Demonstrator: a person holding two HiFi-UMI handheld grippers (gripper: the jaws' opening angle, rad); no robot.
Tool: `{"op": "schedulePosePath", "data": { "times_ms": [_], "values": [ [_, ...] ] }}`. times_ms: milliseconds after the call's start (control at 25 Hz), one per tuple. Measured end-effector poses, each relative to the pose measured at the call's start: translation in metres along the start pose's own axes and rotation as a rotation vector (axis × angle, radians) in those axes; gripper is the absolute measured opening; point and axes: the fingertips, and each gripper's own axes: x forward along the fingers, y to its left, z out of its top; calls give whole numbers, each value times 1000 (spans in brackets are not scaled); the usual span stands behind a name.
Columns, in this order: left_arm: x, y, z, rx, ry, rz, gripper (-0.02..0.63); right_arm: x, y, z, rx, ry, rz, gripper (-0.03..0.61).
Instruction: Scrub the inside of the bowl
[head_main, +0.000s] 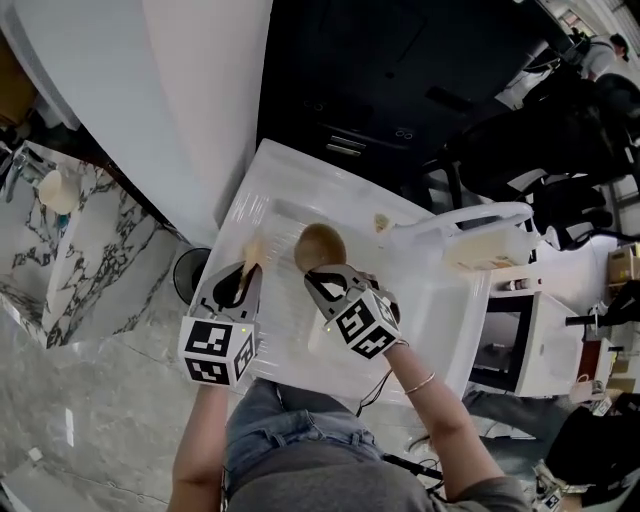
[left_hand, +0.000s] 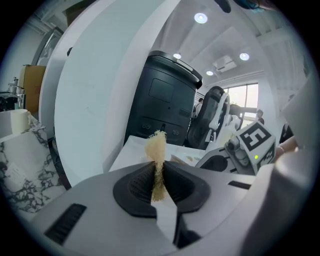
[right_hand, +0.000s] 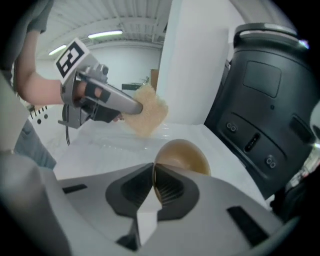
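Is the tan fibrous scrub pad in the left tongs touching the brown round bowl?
Apart. The head view shows white table between the tan fibrous scrub pad and the brown round bowl.

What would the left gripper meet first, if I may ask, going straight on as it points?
Probably the black machine beyond the table. The left gripper, shut on a sponge, points across that table's top. The bowl sits off to its right. Depth is unclear.

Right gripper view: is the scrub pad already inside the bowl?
No, the scrub pad, clamped in the left gripper, is held off to the side of the bowl, apart from it.
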Motion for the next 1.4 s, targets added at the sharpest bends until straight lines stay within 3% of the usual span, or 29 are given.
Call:
{"op": "schedulePosePath", "data": {
  "times_ms": [240, 480, 880, 1080, 1240, 1400],
  "values": [
    [-14, -5, 9, 41, -18, -16, 46, -23, 14, 12, 295, -171, 107, 23],
    [-26, -11, 15, 79, -31, -35, 46, -45, 22, 24, 516, -331, 178, 23],
    [-43, -37, 18, 185, -25, -78, 46, -84, 26, 33, 821, -570, 292, 23],
    [-50, -51, 23, 264, -16, -102, 46, -101, 25, 33, 914, -671, 330, 23],
    [-52, -66, 24, 379, 19, -152, 46, -106, 26, 29, 946, -710, 331, 23],
    [-47, -88, 24, 592, 85, -215, 46, -110, 24, 29, 946, -727, 318, 23]
  ]
}}
